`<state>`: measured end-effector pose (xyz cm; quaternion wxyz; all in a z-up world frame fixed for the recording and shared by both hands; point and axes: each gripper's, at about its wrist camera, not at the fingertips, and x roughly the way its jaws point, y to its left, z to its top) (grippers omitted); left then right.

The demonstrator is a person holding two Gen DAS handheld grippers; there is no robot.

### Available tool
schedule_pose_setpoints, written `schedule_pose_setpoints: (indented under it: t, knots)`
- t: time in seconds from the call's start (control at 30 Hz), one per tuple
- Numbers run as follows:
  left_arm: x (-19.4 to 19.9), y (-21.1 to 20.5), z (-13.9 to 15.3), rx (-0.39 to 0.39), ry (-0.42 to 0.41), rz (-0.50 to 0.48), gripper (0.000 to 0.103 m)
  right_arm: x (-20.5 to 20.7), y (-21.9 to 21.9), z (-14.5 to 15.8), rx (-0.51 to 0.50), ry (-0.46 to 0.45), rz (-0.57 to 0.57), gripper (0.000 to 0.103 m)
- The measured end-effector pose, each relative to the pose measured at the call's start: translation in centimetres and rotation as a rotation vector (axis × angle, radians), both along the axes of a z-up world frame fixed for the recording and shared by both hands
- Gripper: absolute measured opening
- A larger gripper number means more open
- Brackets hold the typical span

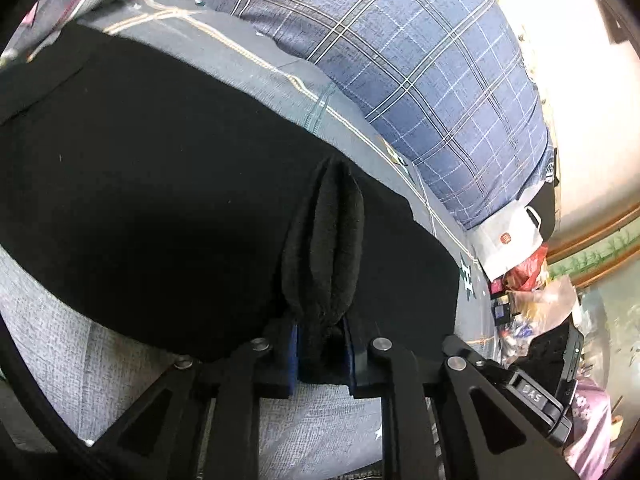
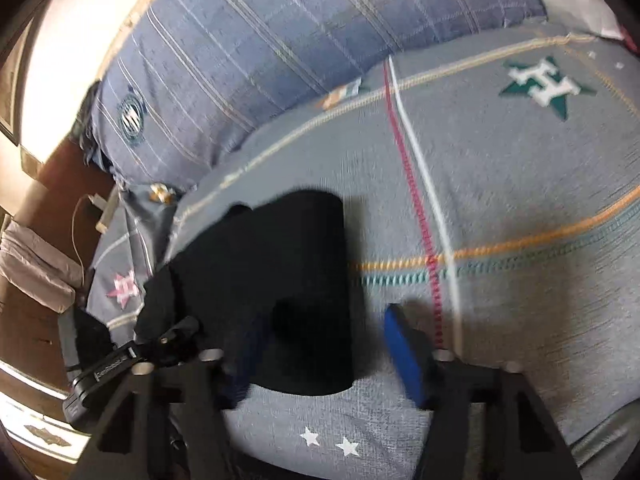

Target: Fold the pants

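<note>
The black pants (image 1: 160,184) fill the left and centre of the left wrist view — matte, dark, lying on the grey bedspread (image 1: 328,412). The left gripper (image 1: 320,354) is clamped on a bunched fleecy fold of them. The right gripper (image 2: 320,354) stands wide apart, holding nothing — the pants (image 2: 272,280) sit lower centre there.

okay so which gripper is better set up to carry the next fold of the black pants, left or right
Probably the left. The left gripper is shut on a bunched edge of the black pants, ready to pull. The right gripper is open, gripping nothing.
</note>
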<state>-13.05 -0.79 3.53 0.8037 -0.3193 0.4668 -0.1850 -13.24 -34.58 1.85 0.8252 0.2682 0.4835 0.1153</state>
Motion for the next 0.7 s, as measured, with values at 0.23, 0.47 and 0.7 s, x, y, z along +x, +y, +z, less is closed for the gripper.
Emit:
schedule_pose_setpoints:
  t: [0.23, 0.47, 0.7]
  knots:
    - [-0.8, 0.5, 0.1, 0.012, -0.009, -0.002, 0.018, 1.0, -0.2, -1.5, 0.098, 0.034, -0.003, 0.041]
    - [-1.6, -3.8, 2.0, 0.133, 0.003, -0.064, 0.018, -1.1, -0.9, 2.7, 0.046, -0.079, 0.031, 0.023]
    - [-1.8, -11.2, 4.9, 0.02, 0.015, -0.199, 0.018, -3.9, -6.6, 9.0, -0.083, -0.231, -0.067, 0.023]
